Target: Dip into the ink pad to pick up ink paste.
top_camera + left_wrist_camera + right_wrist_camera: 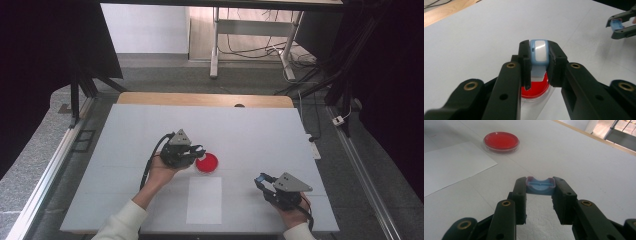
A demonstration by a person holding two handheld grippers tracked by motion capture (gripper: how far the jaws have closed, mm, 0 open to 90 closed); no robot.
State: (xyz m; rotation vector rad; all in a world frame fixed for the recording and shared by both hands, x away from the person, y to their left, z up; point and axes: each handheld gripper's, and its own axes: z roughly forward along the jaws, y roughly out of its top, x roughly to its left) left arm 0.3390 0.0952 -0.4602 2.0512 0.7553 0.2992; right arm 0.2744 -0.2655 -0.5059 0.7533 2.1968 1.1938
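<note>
A red-filled round dish (207, 163) sits on the white table near its middle. My left gripper (199, 149) hovers at the dish's left edge, shut on a small blue piece with a white face (539, 51); in the left gripper view the dish (536, 88) lies just beneath the jaws. At the front right, my right gripper (260, 180) is shut on a small blue tray-like piece (540, 186), low over the table. The dish (501, 141) lies farther off in the right gripper view. The right gripper (617, 26) also shows far off in the left gripper view.
A white sheet of paper (204, 200) lies flat in front of the dish, between the two hands. The white table top (260, 130) stretches bare behind the dish to a wooden edge (205, 99). Dark frame posts stand at both sides.
</note>
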